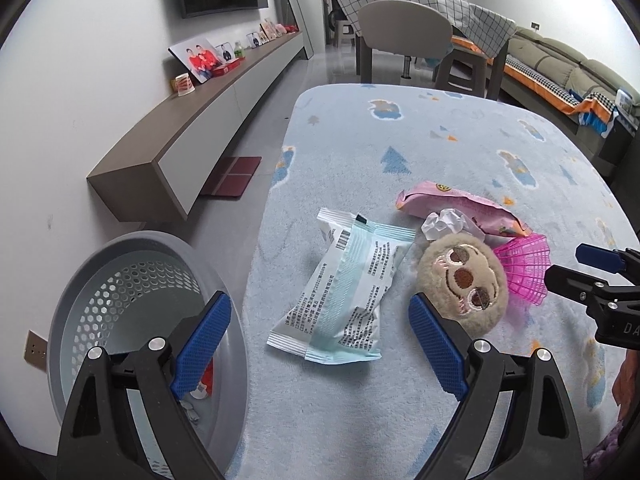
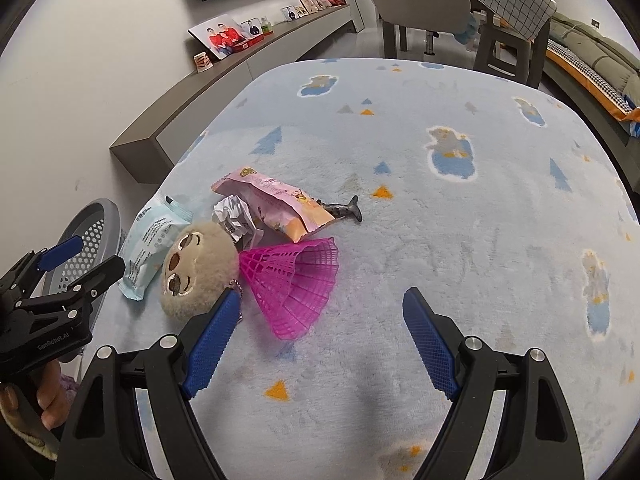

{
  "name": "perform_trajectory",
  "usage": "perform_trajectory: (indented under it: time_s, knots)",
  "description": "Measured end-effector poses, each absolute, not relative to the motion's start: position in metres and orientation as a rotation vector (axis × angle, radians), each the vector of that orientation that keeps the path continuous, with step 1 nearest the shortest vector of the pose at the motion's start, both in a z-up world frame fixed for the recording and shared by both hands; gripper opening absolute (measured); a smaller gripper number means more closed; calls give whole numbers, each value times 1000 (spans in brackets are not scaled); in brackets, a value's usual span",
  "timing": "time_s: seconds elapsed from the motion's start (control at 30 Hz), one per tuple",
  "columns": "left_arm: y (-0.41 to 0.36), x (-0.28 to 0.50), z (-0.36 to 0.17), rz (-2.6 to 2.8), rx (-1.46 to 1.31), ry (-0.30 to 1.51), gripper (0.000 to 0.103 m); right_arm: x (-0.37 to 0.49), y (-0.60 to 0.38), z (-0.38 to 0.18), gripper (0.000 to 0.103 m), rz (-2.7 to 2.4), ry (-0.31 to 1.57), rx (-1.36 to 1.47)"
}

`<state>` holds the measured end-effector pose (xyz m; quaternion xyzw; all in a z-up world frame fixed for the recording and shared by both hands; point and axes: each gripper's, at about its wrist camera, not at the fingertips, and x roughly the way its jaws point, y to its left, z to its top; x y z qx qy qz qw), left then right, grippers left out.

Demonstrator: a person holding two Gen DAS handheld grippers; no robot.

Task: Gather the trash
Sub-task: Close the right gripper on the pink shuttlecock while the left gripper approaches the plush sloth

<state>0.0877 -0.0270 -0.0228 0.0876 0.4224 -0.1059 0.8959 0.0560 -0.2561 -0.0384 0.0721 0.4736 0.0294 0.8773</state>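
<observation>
Fingers of the left gripper (image 1: 320, 346) stand spread wide with nothing pinched, above the near end of a white and pale green printed wrapper (image 1: 345, 286); the right gripper (image 2: 320, 350) is likewise spread and empty, over bare pile just beside a pink plastic mesh fan-shaped piece (image 2: 294, 286).

All the litter lies near the left edge of a pale blue fluffy rug with bear and triangle prints (image 2: 460, 220). A round beige plush face (image 1: 464, 280) touches the fan piece and the wrapper; behind it sit a crumpled white paper ball (image 1: 442, 225) and a pink snack bag (image 1: 460, 210), with a small dark figurine (image 2: 344, 210) poking from under the bag.

Off the rug's left edge, on the grey floor, stands a grey perforated plastic bin (image 1: 128, 304) with some scraps inside. A long grey wall cabinet (image 1: 192, 128) runs behind it. Right and far parts of the rug lie open; a chair (image 1: 404, 36) and a table draped in checked cloth stand beyond its far edge.
</observation>
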Motion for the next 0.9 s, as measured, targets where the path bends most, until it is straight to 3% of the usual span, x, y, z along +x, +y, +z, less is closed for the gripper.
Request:
perform_trajectory:
  time_s: [0.9]
  knots:
    - [-22, 94, -33, -219, 161, 912, 89, 86, -234, -68, 80, 46, 1014, 74]
